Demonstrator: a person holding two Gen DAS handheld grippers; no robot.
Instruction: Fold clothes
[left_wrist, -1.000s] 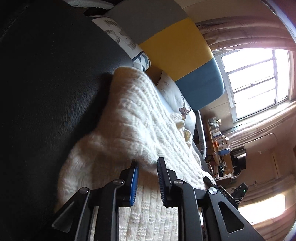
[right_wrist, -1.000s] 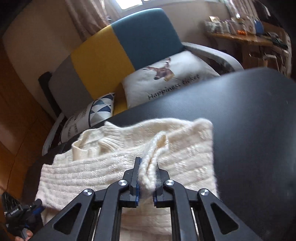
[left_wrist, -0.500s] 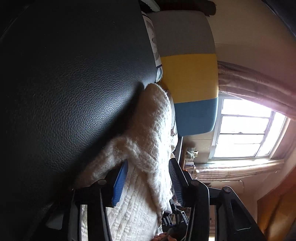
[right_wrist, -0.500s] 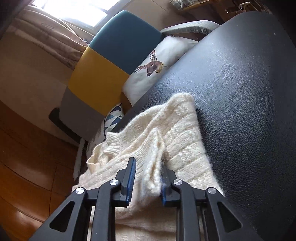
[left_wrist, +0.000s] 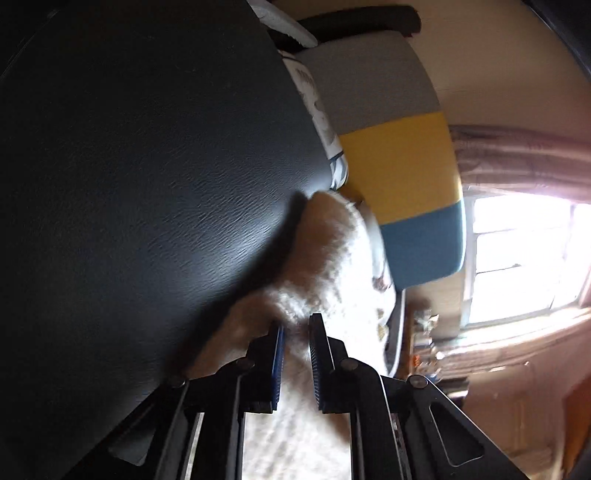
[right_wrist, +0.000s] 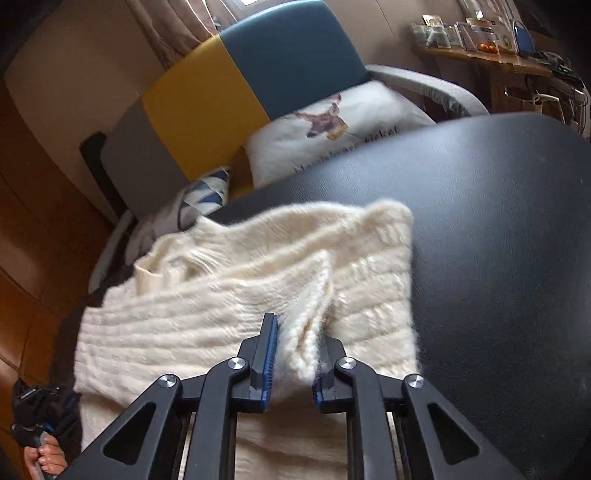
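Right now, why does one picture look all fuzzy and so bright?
Left wrist view: the window glares white and the sweater is smeared by motion blur. Right wrist view: the sweater is sharper, with evener light; edges bend from the fisheye lens.

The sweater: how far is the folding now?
Done: the cream sweater lies on the black table, one side doubled over. In hand: the right gripper and left gripper each pinch a knit fold. Left: laying them down, final folds.
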